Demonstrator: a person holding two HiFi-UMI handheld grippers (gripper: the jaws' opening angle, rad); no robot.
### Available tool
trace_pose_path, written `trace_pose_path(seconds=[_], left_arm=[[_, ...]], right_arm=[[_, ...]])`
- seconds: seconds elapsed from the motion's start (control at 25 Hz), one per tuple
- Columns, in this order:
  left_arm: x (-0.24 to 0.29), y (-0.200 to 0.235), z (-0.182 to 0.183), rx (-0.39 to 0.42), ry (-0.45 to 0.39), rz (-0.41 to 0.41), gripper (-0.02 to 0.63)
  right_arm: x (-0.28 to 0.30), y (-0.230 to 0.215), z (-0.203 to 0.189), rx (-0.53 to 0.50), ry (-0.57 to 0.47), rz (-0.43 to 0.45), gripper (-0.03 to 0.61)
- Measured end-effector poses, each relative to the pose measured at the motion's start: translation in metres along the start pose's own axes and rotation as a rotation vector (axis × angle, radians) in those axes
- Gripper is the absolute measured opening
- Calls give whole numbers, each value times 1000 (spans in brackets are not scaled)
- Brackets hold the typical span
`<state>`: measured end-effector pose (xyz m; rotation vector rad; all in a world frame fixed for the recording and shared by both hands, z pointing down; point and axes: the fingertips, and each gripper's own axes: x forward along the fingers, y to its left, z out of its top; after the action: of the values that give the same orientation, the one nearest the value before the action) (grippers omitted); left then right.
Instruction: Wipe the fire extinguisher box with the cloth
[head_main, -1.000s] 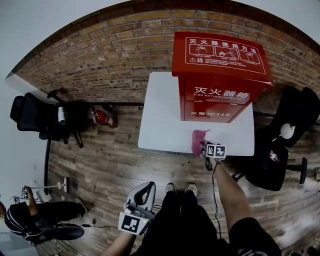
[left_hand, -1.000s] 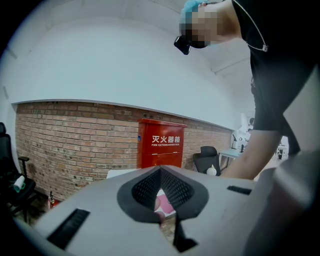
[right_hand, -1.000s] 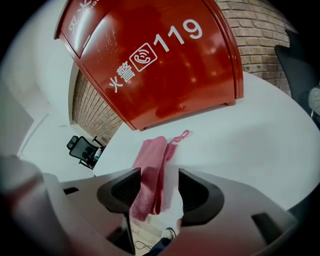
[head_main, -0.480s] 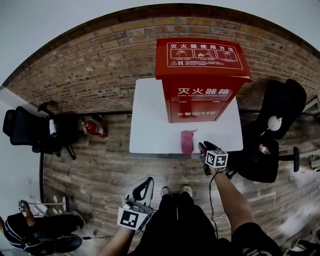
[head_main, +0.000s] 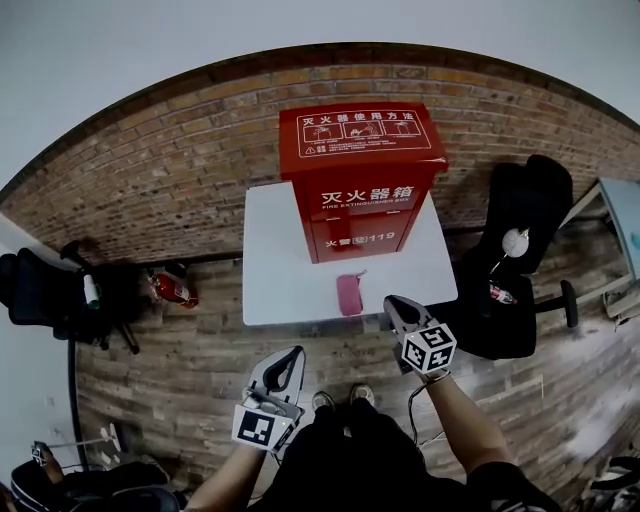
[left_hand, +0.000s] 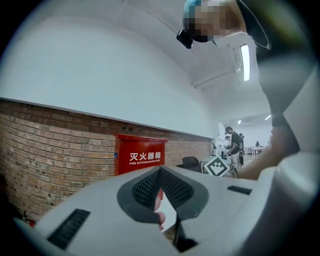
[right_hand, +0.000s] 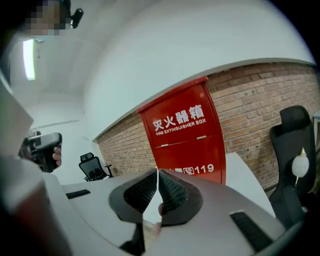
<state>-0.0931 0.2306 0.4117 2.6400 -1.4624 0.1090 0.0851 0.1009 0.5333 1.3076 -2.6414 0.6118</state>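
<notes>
Fire extinguisher box (head_main: 360, 180): red, stood upright on the white table (head_main: 275, 275) before the brick wall (head_main: 190, 170); seen straight ahead of both grippers, beyond the cloth.
Cloth (head_main: 348, 294): pink, laid on the table in front of the box; seen near the right gripper's tips, to their left, and ahead of the left gripper; gripped by neither.
Right gripper (head_main: 392, 303): jaws just closed, tips brought together, nothing caught between them.
Left gripper (head_main: 296, 353): held short of the table edge; jaws met at the tips, nothing held.
</notes>
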Motion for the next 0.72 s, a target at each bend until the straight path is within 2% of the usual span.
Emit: trace_pose_path(seconds=[0.24,0.4,0.72], left_arm=[[3,-12,26,26,-23,-35,29],[7,-18,42,46,-109,-63,29],[13,-28,73,67,-177,-94,29]], right_arm=[[-48,52,60,-106,-120,18,21],[-72,80,95,-147,-194,42,21],[-108,112,136,-234,-289,48,21]])
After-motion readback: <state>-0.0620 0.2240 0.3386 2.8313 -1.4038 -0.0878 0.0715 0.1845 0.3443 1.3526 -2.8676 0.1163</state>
